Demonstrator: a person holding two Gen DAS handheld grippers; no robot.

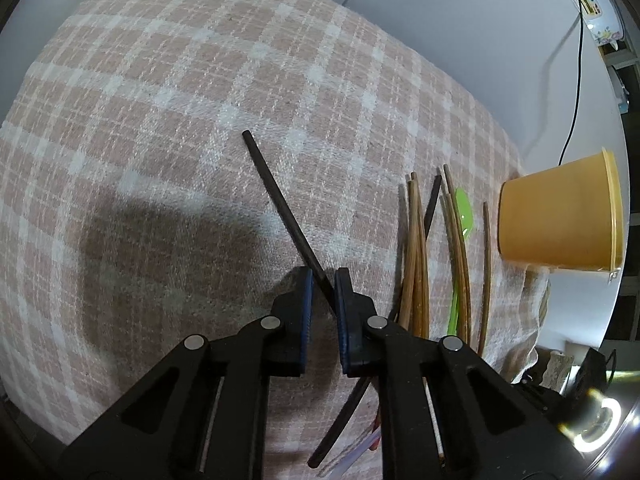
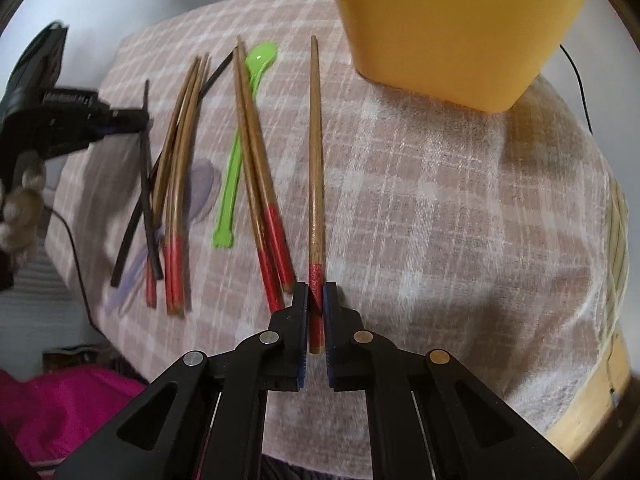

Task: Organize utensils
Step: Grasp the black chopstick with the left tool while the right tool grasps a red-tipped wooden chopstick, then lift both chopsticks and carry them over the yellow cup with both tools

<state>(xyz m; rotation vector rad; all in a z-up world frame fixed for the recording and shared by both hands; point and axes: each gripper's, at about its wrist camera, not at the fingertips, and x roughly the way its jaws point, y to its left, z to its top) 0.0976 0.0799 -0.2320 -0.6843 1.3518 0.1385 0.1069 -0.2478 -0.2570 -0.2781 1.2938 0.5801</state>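
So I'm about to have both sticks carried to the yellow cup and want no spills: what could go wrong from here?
1. The right gripper pinches the red-ended chopstick only at its very end, so the long free part could swing or slip.
2. The left gripper holds the black chopstick partway along, so its tail could drag the brown chopsticks beside it.
3. The yellow cup looks light, so a poke might tip it.
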